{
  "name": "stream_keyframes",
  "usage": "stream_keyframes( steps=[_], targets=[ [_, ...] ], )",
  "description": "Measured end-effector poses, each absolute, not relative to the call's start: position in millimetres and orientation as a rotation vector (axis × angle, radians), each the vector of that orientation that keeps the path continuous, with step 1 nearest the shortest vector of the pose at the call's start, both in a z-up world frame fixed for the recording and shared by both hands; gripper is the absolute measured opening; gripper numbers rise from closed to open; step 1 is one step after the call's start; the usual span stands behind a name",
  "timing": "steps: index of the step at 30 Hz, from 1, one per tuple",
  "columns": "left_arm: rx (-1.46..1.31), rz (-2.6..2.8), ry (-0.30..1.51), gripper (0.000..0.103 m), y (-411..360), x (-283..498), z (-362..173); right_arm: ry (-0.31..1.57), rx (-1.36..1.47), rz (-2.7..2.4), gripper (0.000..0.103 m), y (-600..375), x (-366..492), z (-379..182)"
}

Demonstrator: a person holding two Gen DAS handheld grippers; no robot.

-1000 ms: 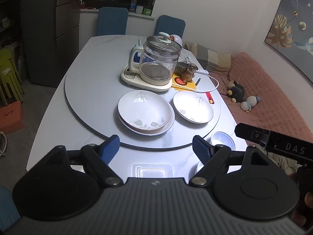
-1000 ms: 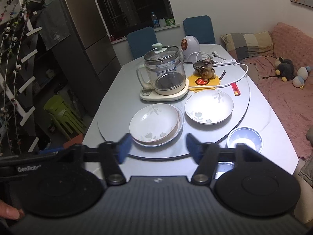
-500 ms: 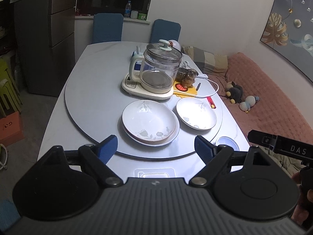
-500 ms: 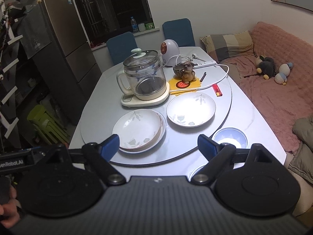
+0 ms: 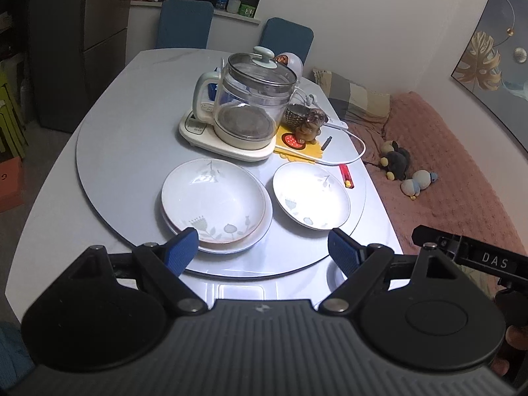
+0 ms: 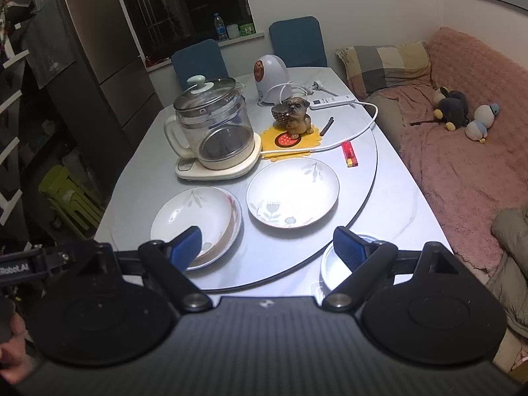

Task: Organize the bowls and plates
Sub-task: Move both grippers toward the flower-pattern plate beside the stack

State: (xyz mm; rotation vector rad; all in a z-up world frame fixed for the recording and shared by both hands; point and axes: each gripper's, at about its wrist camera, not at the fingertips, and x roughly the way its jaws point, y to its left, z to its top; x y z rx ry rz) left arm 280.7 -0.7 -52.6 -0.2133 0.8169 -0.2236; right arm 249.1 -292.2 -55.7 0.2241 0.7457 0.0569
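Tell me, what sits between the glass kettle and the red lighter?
A dog figurine on a yellow mat, crossed by a white cord; the right wrist view shows it best.

Right gripper's bar (image 5: 491,259), seen from the left wrist view: white letters "DAS".
Left gripper's bar (image 6: 15,269), seen from the right wrist view: "Robot.AI", its start cut off by the frame edge.
Orange box (image 5: 10,178) on the floor: one letter, too cropped to read.

Dim room; glare on plates (image 6: 292,194)
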Motion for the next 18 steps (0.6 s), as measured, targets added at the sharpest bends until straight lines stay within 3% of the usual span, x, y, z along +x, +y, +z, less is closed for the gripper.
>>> stream_keyframes(
  steps=[18],
  targets=[
    [-0.302,-0.126,0.937,0.088,-81,383,-100,0.848,0.212,0.134,0.087,-366,357,-88]
  ],
)
